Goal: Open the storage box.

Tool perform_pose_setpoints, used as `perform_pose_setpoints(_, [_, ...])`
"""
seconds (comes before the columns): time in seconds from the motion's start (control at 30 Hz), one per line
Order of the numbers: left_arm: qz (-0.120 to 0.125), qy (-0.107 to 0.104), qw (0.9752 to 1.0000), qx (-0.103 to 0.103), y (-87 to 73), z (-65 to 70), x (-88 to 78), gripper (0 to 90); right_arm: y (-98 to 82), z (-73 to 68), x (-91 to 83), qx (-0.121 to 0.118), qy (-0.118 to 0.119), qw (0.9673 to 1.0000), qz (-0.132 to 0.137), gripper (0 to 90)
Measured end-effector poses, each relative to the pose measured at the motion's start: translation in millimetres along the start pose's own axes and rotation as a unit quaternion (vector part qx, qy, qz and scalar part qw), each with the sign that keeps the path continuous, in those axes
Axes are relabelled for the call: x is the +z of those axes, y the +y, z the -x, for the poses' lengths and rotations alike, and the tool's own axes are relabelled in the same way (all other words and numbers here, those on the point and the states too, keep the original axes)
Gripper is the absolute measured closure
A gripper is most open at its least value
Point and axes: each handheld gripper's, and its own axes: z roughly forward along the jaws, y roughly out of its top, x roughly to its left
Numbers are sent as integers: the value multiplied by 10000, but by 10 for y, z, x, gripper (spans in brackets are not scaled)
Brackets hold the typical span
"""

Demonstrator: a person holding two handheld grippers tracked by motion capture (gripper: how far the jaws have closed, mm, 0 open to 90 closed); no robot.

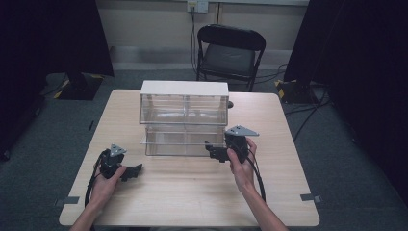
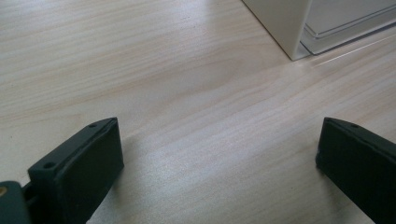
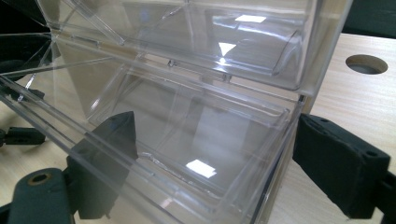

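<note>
A clear plastic drawer cabinet with a white top stands mid-table. Its lower drawer juts a little toward the front. My right gripper is at the drawer's front right corner and is open. In the right gripper view its jaws straddle the drawer's clear side wall, one jaw seen through the plastic and the other outside. My left gripper rests low over the table, left of the cabinet, open with nothing between its jaws. The cabinet's corner shows ahead of it.
The light wooden table has a round cable hole behind the cabinet's right side. A black folding chair stands beyond the far edge. Dark curtains hang at both sides.
</note>
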Motion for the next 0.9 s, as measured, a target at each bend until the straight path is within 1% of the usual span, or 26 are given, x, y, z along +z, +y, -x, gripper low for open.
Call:
perform_pose_setpoints(0.27, [4, 8, 10000, -4, -1, 2, -1, 1, 30, 7, -7, 44, -42, 9999, 114, 138])
perform_pose_setpoints(0.43, [4, 9, 10000, -5, -1, 2, -1, 1, 35, 7, -11, 36, -41, 9999, 117, 138])
perform_pose_setpoints(0.6, [2, 9, 10000, -4, -1, 2, -1, 1, 87, 20, -36, 146, 4, 9997, 217, 138])
perform_pose_setpoints(0.8, [4, 9, 10000, -5, -1, 2, -1, 2, 111, 17, -50, 130, 60, 9996, 249, 139])
perform_pose_setpoints(0.9, [1, 8, 10000, -2, -1, 2, -1, 1, 117, 17, -49, 159, 75, 9995, 249, 138])
